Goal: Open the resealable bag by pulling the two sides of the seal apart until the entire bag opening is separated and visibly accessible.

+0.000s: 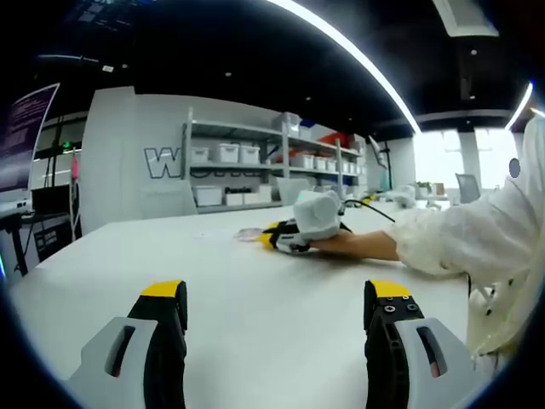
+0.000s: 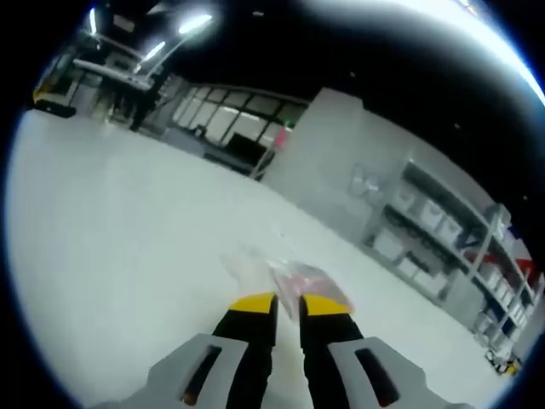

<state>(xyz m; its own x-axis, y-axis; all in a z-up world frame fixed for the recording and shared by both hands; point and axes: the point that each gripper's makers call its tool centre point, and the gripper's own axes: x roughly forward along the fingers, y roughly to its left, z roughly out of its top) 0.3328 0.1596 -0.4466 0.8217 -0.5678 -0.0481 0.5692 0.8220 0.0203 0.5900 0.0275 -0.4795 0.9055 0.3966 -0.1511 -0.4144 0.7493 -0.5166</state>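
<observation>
Bag [image 2: 294, 281] lies on table [image 2: 111, 256], just beyond right gripper [image 2: 288, 304].

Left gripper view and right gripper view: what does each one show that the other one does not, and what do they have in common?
Left gripper view alone: its own left gripper with jaws wide apart over bare table, and a person's white sleeve reaching to the right gripper.

Right gripper view alone: a close look at the right gripper's jaws, nearly together, at the edge of the clear resealable plastic bag with pink contents.

Both share the white table and the grey shelves with white bins.
</observation>
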